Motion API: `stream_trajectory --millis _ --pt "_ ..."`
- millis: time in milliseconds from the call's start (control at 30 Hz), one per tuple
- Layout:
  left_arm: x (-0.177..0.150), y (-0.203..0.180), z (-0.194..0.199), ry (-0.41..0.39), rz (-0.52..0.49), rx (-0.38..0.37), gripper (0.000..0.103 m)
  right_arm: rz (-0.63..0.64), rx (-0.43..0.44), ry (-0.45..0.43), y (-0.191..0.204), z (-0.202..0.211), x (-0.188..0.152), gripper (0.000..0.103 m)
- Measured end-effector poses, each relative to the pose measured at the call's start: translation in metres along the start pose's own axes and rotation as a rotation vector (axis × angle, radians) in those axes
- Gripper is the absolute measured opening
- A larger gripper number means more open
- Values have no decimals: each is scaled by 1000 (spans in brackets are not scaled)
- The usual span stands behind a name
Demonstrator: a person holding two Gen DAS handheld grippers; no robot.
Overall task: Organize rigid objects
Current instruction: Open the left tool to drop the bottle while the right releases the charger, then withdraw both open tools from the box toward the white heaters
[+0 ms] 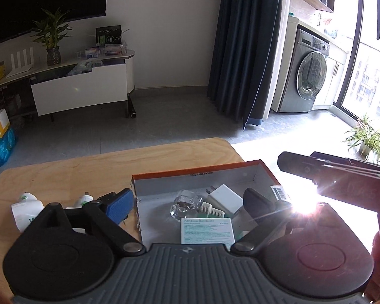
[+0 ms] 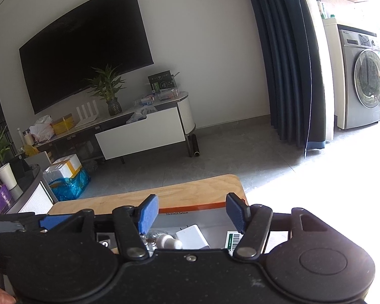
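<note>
An open cardboard box (image 1: 197,171) with an orange rim stands on the wooden table (image 1: 88,167). Inside lie a white charger plug (image 1: 225,197), a clear glass piece (image 1: 183,204), a small dropper bottle (image 1: 212,209), a teal bandage box (image 1: 207,230) and a barcoded packet (image 1: 278,192). My left gripper (image 1: 190,204) hangs open over the box, its pads touching nothing. My right gripper (image 2: 193,212) is also open above the box (image 2: 190,206), over the charger (image 2: 191,236), with nothing between its blue pads (image 2: 149,212). One of its fingers (image 1: 299,163) shows in the left wrist view.
Two white plug-in devices (image 1: 27,202) (image 1: 84,200) stand on the table left of the box. The table's far edge (image 1: 139,149) drops to a grey floor. Beyond are a TV stand (image 1: 81,88), a dark curtain (image 1: 245,50) and a washing machine (image 1: 309,76).
</note>
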State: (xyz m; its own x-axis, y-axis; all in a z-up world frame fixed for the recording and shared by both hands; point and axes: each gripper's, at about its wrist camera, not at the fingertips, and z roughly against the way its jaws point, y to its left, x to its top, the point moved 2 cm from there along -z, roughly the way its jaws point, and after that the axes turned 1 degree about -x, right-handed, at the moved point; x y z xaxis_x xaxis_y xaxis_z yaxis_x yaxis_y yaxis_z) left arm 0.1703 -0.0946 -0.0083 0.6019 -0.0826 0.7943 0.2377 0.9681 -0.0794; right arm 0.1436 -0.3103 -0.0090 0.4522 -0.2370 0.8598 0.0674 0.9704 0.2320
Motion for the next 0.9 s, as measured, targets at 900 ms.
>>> stream_trajectory --millis 900 --pt "-32 52 34 53 108 103 97 78 55 52 28 -6 -17 77"
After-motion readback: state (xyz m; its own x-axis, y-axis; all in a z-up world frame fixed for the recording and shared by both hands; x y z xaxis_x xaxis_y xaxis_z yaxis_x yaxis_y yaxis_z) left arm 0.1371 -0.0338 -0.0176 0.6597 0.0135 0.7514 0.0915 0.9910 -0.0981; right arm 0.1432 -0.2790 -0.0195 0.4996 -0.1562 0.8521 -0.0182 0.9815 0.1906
